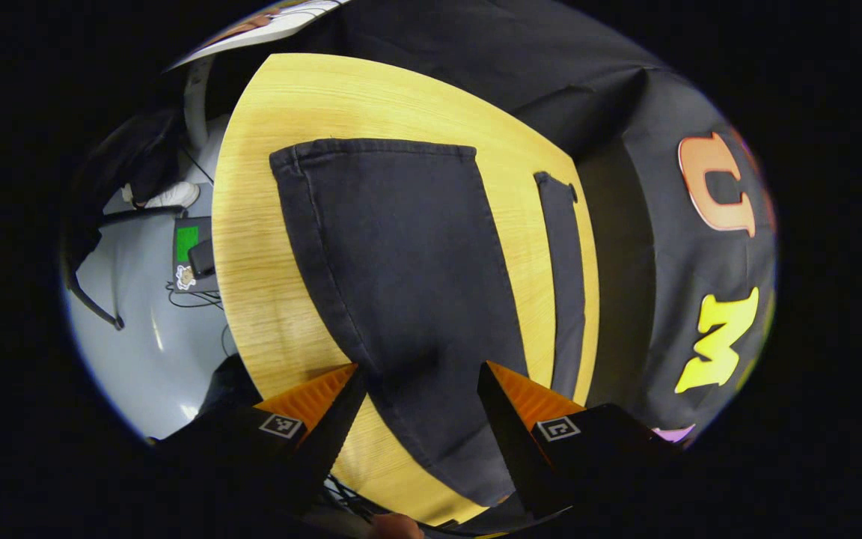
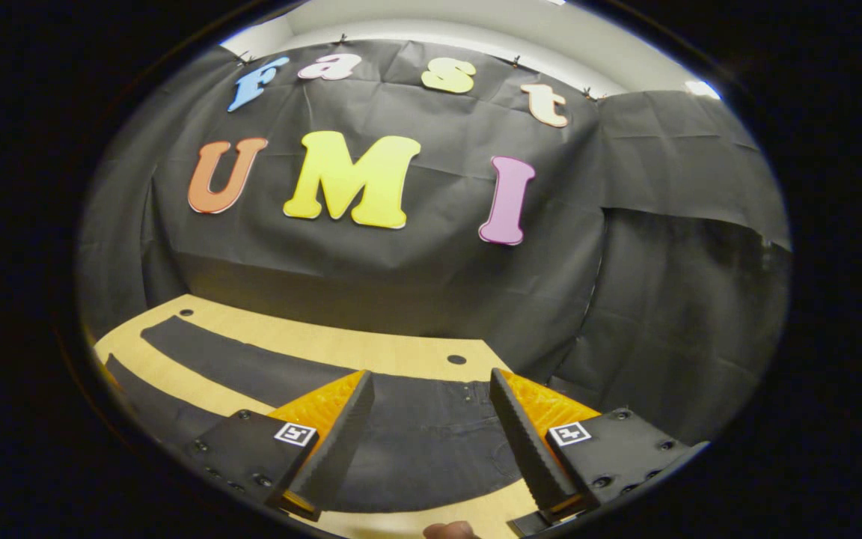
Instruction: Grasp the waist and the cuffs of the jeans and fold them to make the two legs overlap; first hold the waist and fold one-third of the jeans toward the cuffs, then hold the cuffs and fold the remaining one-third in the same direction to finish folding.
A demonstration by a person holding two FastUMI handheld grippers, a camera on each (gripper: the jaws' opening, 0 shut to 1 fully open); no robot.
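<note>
In the left gripper view, the left tongs (image 1: 420, 382) hang above the surface (image 1: 266, 224), a pale wooden one. Their two orange fingers stand wide apart and hold nothing. Under them lie the black jeans (image 1: 401, 262), spread out flat. One wide leg runs away from the tongs to its cuff (image 1: 371, 147) at the far end. The other leg (image 1: 562, 277) lies beside it, with a strip of bare wood between them. So the legs do not overlap yet. The tongs seem to wait over the leg, maybe to come down and pinch the cloth.

In the right gripper view, the right tongs (image 2: 431, 408) are also wide open and empty. They float just over the waist (image 2: 431, 427) of the jeans, near the edge of the surface. The legs stretch away to the left. I think the tongs are here because the waist must be grabbed first. A small bit of a finger (image 2: 450, 530) peeks in at the bottom.
</note>
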